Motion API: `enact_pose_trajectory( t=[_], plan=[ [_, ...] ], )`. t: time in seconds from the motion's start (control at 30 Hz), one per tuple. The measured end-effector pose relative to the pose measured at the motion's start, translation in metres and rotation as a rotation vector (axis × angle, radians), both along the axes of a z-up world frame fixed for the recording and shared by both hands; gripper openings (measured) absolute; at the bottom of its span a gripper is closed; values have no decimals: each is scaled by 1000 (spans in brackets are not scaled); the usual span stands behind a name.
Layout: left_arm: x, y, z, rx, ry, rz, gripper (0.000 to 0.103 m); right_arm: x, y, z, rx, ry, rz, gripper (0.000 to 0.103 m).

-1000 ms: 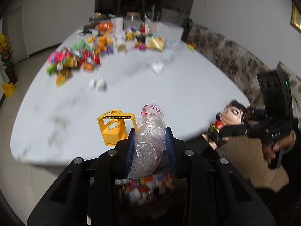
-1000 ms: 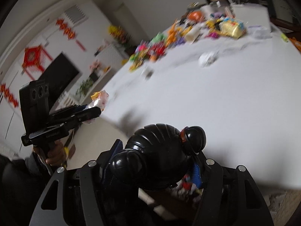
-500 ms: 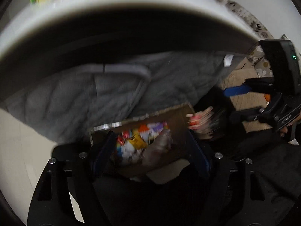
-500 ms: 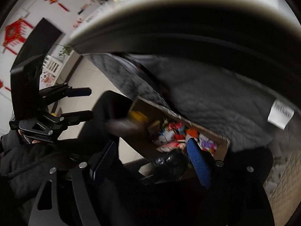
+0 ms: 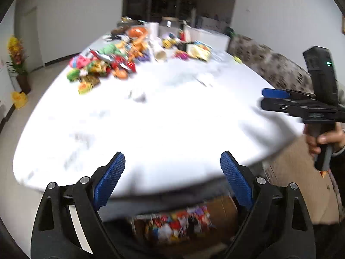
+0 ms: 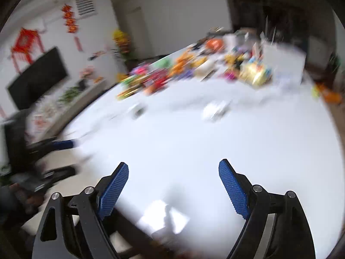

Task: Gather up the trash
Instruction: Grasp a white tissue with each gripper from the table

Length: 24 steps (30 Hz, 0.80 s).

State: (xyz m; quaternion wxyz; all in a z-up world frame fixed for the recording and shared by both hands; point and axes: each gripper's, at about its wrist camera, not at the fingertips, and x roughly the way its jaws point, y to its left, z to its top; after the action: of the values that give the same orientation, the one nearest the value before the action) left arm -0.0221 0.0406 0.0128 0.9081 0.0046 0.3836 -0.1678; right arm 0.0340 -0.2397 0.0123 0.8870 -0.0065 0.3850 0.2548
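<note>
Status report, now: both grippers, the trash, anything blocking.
Left gripper open, empty. Right gripper open, empty. Crumpled white scraps on the table, colorful pile at far end. Cardboard box below the edge holds trash. Path unobstructed.

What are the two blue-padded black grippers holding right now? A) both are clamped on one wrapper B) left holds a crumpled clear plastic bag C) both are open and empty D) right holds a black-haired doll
C: the blue-padded left gripper and right gripper each show wide-spread fingers with only the white table visible between them.
</note>
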Motion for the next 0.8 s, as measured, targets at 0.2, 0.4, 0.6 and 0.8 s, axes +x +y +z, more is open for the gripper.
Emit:
enact_pose_trajectory(
  t=[0.2, 0.4, 0.6, 0.8],
  plan=[
    [56, -2, -7, 21, 23, 93, 88, 104, 32, -28, -89, 52, -57, 67],
    [90, 4, -18, 7, 90, 145, 88, 144, 37, -51, -153, 122, -88, 23],
    [137, 1, -30, 25, 173, 187, 88, 118, 22, -44, -92, 99, -64, 19],
    [166, -7, -38, 92, 181, 217, 40, 80, -2, -23, 40, 87, -76, 19]
  ],
)
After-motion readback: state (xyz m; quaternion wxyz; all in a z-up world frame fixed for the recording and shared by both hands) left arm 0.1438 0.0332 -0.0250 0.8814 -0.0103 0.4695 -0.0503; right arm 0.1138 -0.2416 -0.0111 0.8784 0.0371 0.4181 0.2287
